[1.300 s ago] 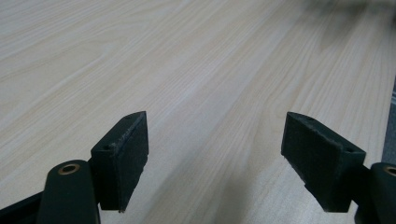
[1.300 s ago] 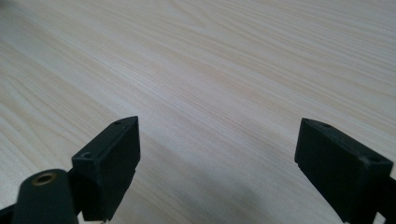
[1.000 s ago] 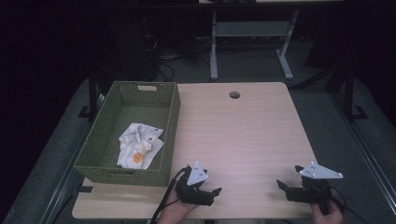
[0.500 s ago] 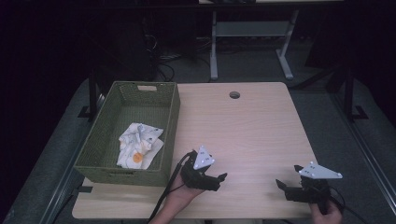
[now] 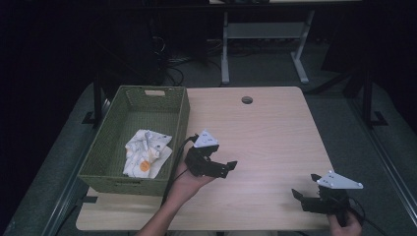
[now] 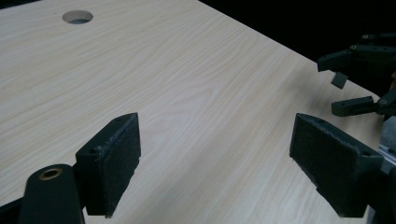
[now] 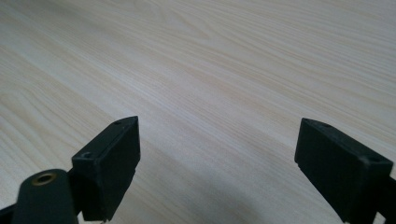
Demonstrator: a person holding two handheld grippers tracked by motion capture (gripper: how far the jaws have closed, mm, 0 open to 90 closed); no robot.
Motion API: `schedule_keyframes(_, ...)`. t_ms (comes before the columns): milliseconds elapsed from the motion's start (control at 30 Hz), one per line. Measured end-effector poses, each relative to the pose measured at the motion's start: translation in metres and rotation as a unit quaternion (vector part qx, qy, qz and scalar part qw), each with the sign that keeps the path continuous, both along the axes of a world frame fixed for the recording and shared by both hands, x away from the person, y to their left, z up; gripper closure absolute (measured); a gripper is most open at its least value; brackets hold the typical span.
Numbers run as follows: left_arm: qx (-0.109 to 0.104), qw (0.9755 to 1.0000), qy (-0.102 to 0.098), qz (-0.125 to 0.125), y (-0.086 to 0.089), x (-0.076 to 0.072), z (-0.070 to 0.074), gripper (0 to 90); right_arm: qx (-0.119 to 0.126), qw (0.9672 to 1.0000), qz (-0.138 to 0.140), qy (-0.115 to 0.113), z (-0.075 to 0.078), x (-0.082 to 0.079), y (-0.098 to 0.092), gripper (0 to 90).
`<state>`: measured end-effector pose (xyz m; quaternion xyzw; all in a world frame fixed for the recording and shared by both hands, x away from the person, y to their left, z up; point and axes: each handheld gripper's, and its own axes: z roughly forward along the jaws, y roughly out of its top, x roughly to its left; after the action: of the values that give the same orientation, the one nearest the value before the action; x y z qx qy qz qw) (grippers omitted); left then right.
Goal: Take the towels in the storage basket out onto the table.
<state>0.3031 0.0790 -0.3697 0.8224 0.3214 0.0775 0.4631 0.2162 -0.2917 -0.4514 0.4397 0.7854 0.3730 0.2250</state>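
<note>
The left gripper point(image 5: 210, 162) hangs above the worktop point(image 5: 275, 142), its jaws spread wide with nothing between them; they have just been opening further. In the left gripper view they frame bare wood, with the worktop's round cable hole point(image 6: 77, 17) far off at 11 o'clock and the right gripper point(image 6: 362, 70) at 2 o'clock.

The right gripper point(image 5: 322, 196) rests low at the near right corner of the worktop. Its jaws are also wide apart and hold nothing, framing plain wood grain in the right gripper view.

Nearest the jaws is a crumpled white cloth point(image 5: 146, 152) with small printed marks and an orange spot. It lies inside a green woven basket point(image 5: 179, 118) at the worktop's left side. In the high view the cloth sits at about 9 o'clock from the left gripper, close by, with the basket's right wall between them. Its long axis runs roughly from 12 to 6 o'clock.

The left hand point(image 5: 189, 179) is much the nearer; the right gripper is well apart, across the worktop. The left jaws point towards 3 o'clock, away from the cloth, so reaching it would likely mean turning back over the basket wall.
</note>
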Motion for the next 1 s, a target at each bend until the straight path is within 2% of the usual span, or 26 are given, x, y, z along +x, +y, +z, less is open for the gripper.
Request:
schedule_keyframes(167, -0.011, 0.9998, 0.015, -0.011, 0.011, 0.007, 0.011, 16.7, -0.002, 1.0000, 0.003, -0.002, 0.001, 0.000, 0.001, 13.9)
schedule_keyframes(233, -0.027, 0.9992, 0.022, -0.018, 0.018, 0.011, 0.016, 16.7, -0.001, 1.0000, 0.003, -0.001, 0.001, -0.001, 0.000, 13.9)
schedule_keyframes(333, -0.056, 0.9973, 0.037, -0.031, 0.029, 0.019, 0.022, 16.7, -0.001, 1.0000, 0.003, -0.001, 0.001, -0.001, 0.000, 13.9)
schedule_keyframes(433, -0.056, 0.9959, 0.058, -0.042, 0.039, 0.028, 0.026, 16.7, -0.002, 1.0000, 0.005, -0.002, 0.001, -0.001, -0.001, 13.9)
schedule_keyframes(500, -0.068, 0.9937, 0.068, -0.057, 0.048, 0.032, 0.029, 16.7, -0.001, 1.0000, 0.004, 0.000, 0.001, -0.001, 0.000, 13.9)
schedule_keyframes(567, -0.067, 0.9934, 0.073, -0.057, 0.055, 0.035, 0.032, 16.7, -0.001, 1.0000, 0.004, 0.000, 0.001, -0.001, 0.000, 13.9)
schedule_keyframes(633, -0.072, 0.9920, 0.083, -0.063, 0.063, 0.040, 0.034, 16.8, -0.002, 1.0000, 0.005, 0.000, 0.001, -0.001, 0.000, 13.9)
schedule_keyframes(833, -0.132, 0.9824, 0.120, -0.055, 0.096, 0.055, 0.036, 17.4, -0.003, 0.9999, 0.012, -0.002, 0.002, -0.001, 0.001, 14.0)
schedule_keyframes(1000, -0.133, 0.9815, 0.132, -0.040, 0.119, 0.062, 0.038, 17.4, -0.007, 0.9998, 0.016, -0.001, 0.002, -0.001, 0.003, 13.9)
